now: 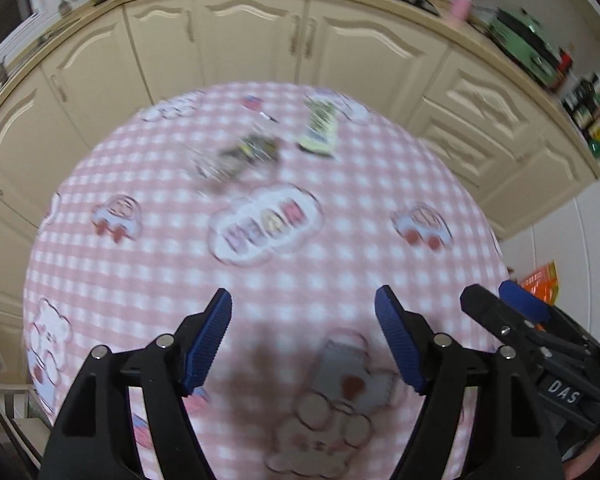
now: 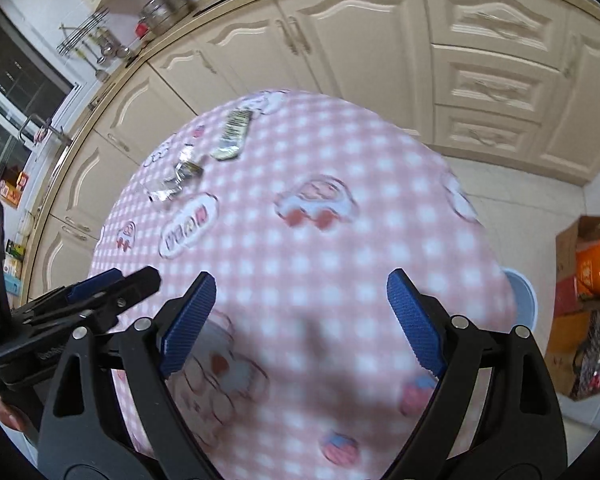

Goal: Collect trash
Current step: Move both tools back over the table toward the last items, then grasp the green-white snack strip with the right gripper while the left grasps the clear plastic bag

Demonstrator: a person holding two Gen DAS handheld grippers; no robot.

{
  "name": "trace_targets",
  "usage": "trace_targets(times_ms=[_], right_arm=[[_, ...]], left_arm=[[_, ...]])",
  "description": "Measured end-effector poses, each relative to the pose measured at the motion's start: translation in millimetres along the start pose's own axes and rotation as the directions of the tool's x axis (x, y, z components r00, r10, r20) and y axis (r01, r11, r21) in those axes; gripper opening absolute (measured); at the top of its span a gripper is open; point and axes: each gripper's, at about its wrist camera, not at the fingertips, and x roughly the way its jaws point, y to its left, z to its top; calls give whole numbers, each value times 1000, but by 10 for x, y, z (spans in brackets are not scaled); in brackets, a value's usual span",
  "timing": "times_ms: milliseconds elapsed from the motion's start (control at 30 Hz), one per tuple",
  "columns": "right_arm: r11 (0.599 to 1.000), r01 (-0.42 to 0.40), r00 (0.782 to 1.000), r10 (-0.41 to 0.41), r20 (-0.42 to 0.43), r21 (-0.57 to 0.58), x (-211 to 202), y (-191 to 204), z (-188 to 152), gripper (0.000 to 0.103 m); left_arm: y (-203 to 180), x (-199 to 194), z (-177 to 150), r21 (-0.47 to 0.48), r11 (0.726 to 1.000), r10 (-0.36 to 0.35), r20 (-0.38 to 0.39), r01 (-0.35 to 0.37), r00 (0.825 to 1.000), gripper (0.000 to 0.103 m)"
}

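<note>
Trash first: a crumpled silvery foil wrapper point(image 2: 176, 182) and a pale yellow-green printed snack packet point(image 2: 233, 136), both lying on the round counter w/ pink-and-white gingham cloth point(image 2: 380, 208), far side from both claws. In the right wrist view they sit at approx 10–11 o'clock on the cloth, packet just beyond the wrapper, near each other (touching or not, can't tell, too blurred). In the left wrist view the same pair shows at 12 o'clock: wrapper point(image 1: 244, 152), packet point(image 1: 320, 126), w/ a tiny scrap-like bit at the far edge, too smeared to ID.

Left claw point(image 1: 303, 340): blue-padded fingers spread wide, nothing between them, hanging over the near part of the counter point(image 1: 100, 272) at 6 o'clock. Right claw point(image 2: 301, 320): same, spread wide and empty, also over the near edge. Each claw is just beside the other.

Progress, as far as I can judge: nothing collected yet, both pieces on the cloth & well apart from either claw. A pale blue round bin or tub point(image 2: 522, 292) peeks past the counter rim at 3 o'clock in the right view, prob. the drop spot, though that's a guess. Left to do: reach, pinch each piece, carry off.
</note>
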Motion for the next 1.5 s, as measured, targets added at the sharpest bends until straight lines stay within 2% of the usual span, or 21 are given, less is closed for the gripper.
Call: trace_targets(times_ms=[233, 400, 567, 600, 633, 667, 700, 733, 800, 833, 900, 1000, 1067, 1100, 1133, 1267, 1333, 1367, 1400, 1433, 1500], right_arm=[[1000, -1, 999, 0, -46, -30, 384, 320, 375, 87], [999, 32, 997, -35, -62, -37, 631, 454, 705, 87], [1000, 29, 997, -30, -76, -3, 859, 459, 967, 87], [999, 36, 996, -36, -77, 0, 917, 466, 1017, 87], [999, 41, 996, -41, -79, 1, 957, 474, 1048, 87], [999, 48, 995, -48, -84, 0, 1030, 494, 1101, 86], [999, 54, 995, -54, -89, -4, 1102, 519, 1150, 86], [998, 59, 993, -60, -97, -10, 1170, 543, 1190, 86], [997, 71, 991, -74, -108, -30, 1327, 609, 1272, 86], [996, 83, 990, -87, -111, -37, 1393, 638, 1297, 86], [987, 139, 987, -145, -74, -76, 1487, 745, 1347, 88], [968, 175, 982, -185, -43, -180, 1635, 922, 1351, 87], [926, 281, 959, -281, 39, -250, 1627, 990, 1276, 61], [934, 254, 967, -251, 45, -252, 1598, 979, 1260, 31], [951, 205, 978, -207, 16, -232, 1567, 926, 1270, 25], [974, 117, 991, -127, -41, -192, 1470, 749, 1262, 21], [979, 88, 993, -100, -57, -183, 1420, 685, 1219, 21], [981, 77, 994, -90, -64, -176, 1401, 664, 1208, 21], [984, 64, 994, -77, -73, -166, 1379, 637, 1193, 21], [986, 52, 994, -66, -82, -158, 1374, 624, 1197, 21], [990, 21, 995, -35, -95, -143, 1358, 605, 1237, 21]], left_arm=[[320, 130, 513, -45, 998, 43, 22, -42, 999, 77], [426, 537, 873, -56, 998, 24, -23, -25, 999, 77], [488, 980, 1047, -68, 997, 21, -40, -23, 999, 76], [488, 1050, 1056, -60, 998, 20, -44, -23, 999, 68], [495, 1119, 1064, -54, 998, 27, -47, -29, 999, 66], [494, 1083, 1069, -44, 998, 47, 13, -46, 999, 52], [496, 1079, 1070, -41, 998, 57, 21, -57, 998, 0], [514, 1087, 1077, -41, 997, 68, 12, -67, 998, 0], [610, 1066, 1097, -66, 998, 22, 7, -22, 1000, 0], [641, 1051, 1103, -68, 997, 25, 14, -24, 1000, 0], [729, 1014, 1125, -73, 996, 49, 28, -47, 998, 0], [877, 949, 1147, -102, 995, 6, 35, -2, 999, 0], [981, 885, 1143, -120, 993, 0, 39, 5, 999, 0], [1026, 845, 1143, -128, 992, -7, 43, 13, 999, 0], [1077, 784, 1142, -139, 990, -19, 51, 26, 998, 0], [1169, 610, 1125, -140, 989, -38, 69, 47, 997, 2], [1236, 565, 1137, -155, 986, -45, 74, 56, 996, 8], [1239, 574, 1153, -161, 985, -47, 68, 58, 997, 34], [1274, 587, 1177, -173, 983, -53, 66, 64, 996, 65], [1315, 587, 1185, -190, 979, -64, 80, 79, 995, 72], [1317, 640, 1244, -214, 972, -78, 109, 100, 991, 75]])
